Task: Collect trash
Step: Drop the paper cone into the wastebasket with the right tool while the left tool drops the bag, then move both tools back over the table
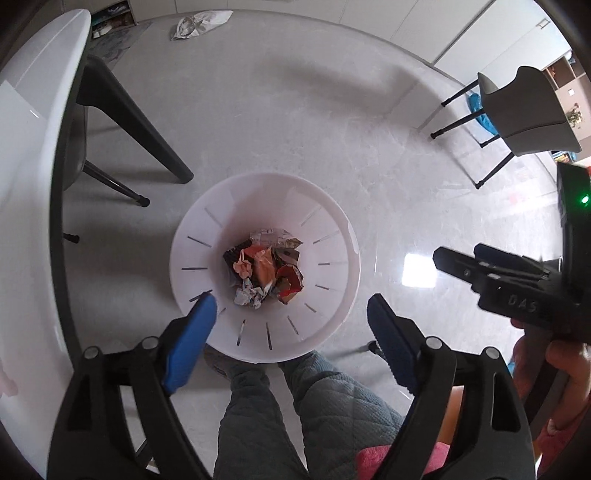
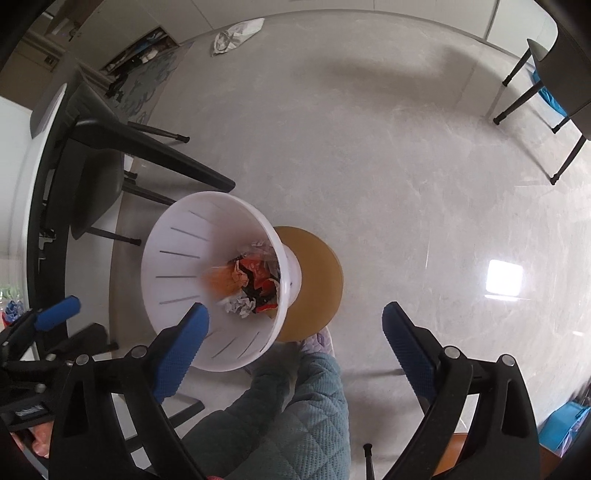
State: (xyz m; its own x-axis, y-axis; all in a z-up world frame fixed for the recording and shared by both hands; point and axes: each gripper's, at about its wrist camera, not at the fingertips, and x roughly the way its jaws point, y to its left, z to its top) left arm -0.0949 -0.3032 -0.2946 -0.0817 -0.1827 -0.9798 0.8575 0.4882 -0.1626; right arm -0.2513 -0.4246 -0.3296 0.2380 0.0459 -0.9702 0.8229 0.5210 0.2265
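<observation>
A white slotted trash bin point(image 1: 332, 243) stands on the floor below both grippers; it also shows in the right wrist view point(image 2: 173, 258). Crumpled paper and red and orange wrappers point(image 1: 264, 271) lie at its bottom, and they show in the right wrist view too point(image 2: 251, 284). My left gripper point(image 1: 291, 317) is open and empty above the bin's near rim. My right gripper point(image 2: 295, 325) is open and empty above the bin's right side. In the left wrist view the right gripper point(image 1: 476, 266) appears at the right with its fingers close together there.
The bin sits on a round brown stool or disc point(image 2: 317, 280). A white table point(image 1: 26, 184) with dark legs and a chair is at the left. Another chair point(image 1: 524, 114) stands at the right. A white bag point(image 1: 199, 22) lies far off on the floor. The person's legs point(image 1: 295, 413) are below.
</observation>
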